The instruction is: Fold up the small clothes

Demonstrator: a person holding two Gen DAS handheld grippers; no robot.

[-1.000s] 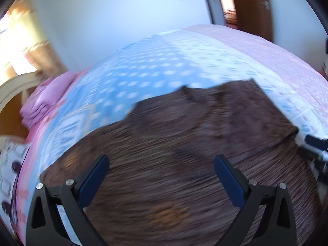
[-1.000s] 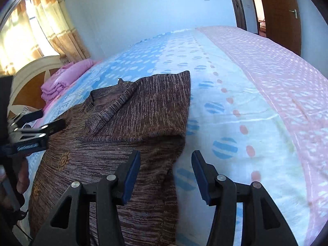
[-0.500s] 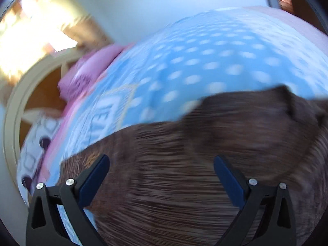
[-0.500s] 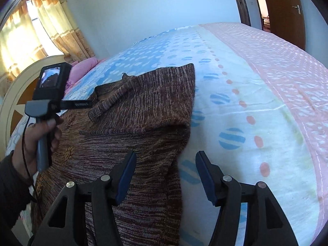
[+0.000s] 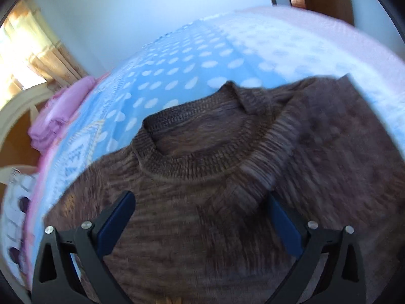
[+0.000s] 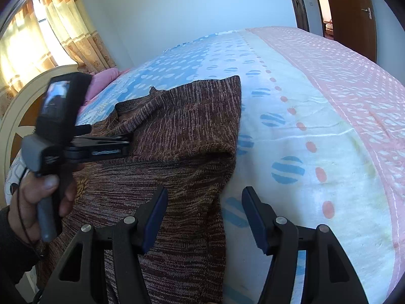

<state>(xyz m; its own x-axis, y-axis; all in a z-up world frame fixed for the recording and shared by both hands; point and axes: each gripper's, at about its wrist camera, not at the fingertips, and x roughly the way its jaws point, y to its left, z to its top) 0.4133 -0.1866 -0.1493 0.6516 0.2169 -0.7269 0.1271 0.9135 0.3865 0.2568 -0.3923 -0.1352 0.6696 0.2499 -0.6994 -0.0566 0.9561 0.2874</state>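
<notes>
A brown knit sweater [image 6: 182, 131] lies flat on the bed, its right side folded in over the chest. In the left wrist view its ribbed collar [image 5: 192, 169] sits in the middle. My left gripper [image 5: 201, 205] hovers open and wide just below the collar, with nothing pinched. In the right wrist view that left gripper [image 6: 124, 144] is held by a hand [image 6: 48, 195] and points at the neck area. My right gripper [image 6: 204, 192] stands open above the sweater's folded right edge, with knit under its left finger and bedsheet under its right.
The bed carries a sheet [image 6: 303, 101] with blue dots and a pink band. A folded pink blanket [image 5: 58, 116] lies by the cream headboard [image 6: 15, 116]. Curtains [image 6: 71, 30] hang at the back left, and a wooden door [image 6: 354, 12] stands at the back right.
My left gripper swung over and dropped towards the collar, which now fills its view. The right gripper kept its place, its jaws slightly wider than a second ago.
</notes>
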